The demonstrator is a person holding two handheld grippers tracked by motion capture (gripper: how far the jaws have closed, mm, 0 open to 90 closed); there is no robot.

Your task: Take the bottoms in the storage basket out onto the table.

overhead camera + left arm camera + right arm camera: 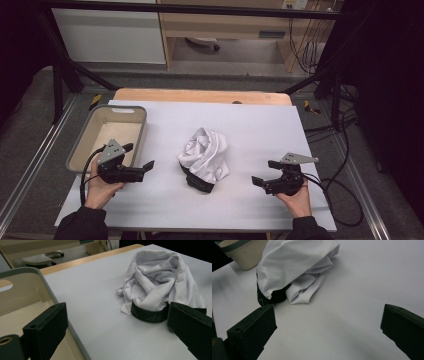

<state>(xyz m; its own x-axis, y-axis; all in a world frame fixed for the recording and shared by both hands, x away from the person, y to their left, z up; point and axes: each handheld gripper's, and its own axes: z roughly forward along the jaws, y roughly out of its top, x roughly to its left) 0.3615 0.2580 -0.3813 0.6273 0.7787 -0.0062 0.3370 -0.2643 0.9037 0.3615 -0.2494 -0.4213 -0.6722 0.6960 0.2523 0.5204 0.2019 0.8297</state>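
Seemingly nothing is begun: the crumpled white garment lies mid-table, the beige bin at its nine o'clock sits empty, and left gripper and right gripper gape wide, holding nothing.

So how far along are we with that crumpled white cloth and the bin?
Nothing looks done: the white cloth lies crumpled mid-table, the beige bin holds nothing. Nothing in hand: left gripper and right gripper sit open either side. Grasping and whatever follows remains.
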